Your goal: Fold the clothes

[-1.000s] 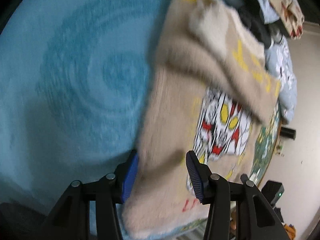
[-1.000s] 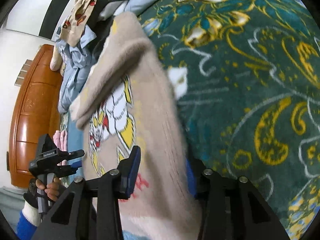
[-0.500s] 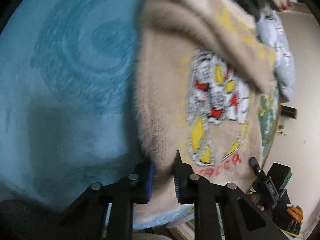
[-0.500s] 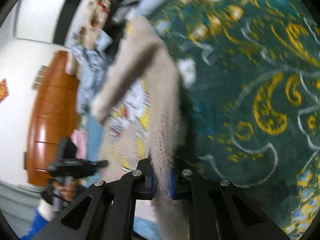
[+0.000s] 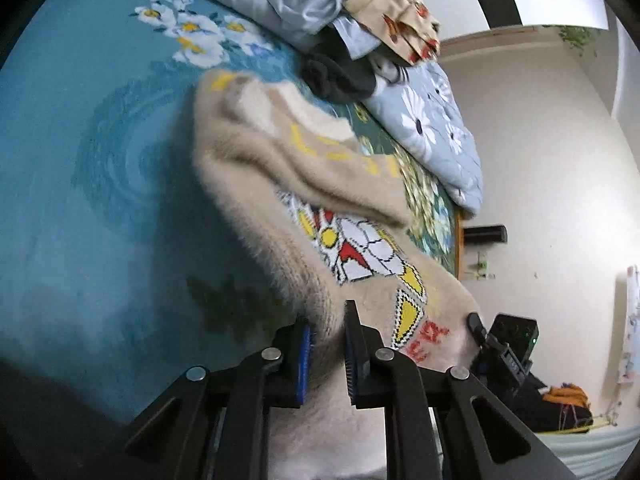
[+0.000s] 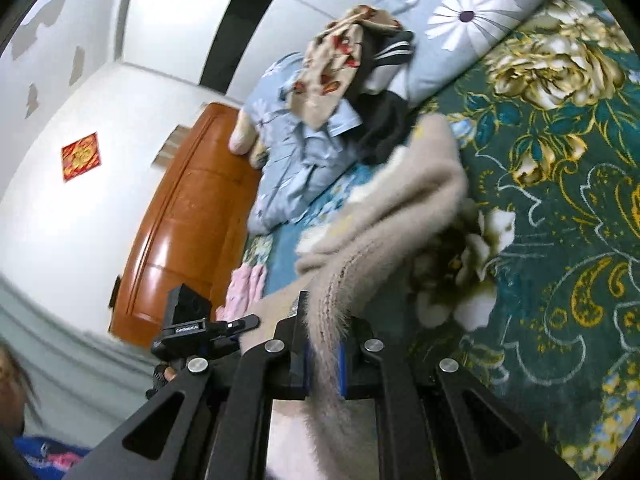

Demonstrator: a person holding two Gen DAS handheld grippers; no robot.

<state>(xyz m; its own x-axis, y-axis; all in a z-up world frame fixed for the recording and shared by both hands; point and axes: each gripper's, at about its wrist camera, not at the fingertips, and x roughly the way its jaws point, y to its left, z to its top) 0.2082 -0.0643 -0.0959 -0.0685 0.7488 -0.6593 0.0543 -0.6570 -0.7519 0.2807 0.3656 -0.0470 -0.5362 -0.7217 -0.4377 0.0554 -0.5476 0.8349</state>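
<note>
Black fingers (image 5: 352, 356) w/ blue pads, silver screws, blue sleeve (image 6: 44, 452).

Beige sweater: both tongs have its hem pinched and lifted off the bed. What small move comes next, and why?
Probably carry the hem forward toward the collar end. The left tongs and right tongs are both shut on the ribbed bottom edge of the beige sweater, its lower part hangs raised, a sleeve lies folded across the chest, and the top end rests on the bedspread before the clothes pile.

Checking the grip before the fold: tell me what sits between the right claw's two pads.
The ribbed hem of the fuzzy beige sweater is pinched between the right claw's pads; the right wrist view shows it.
</note>
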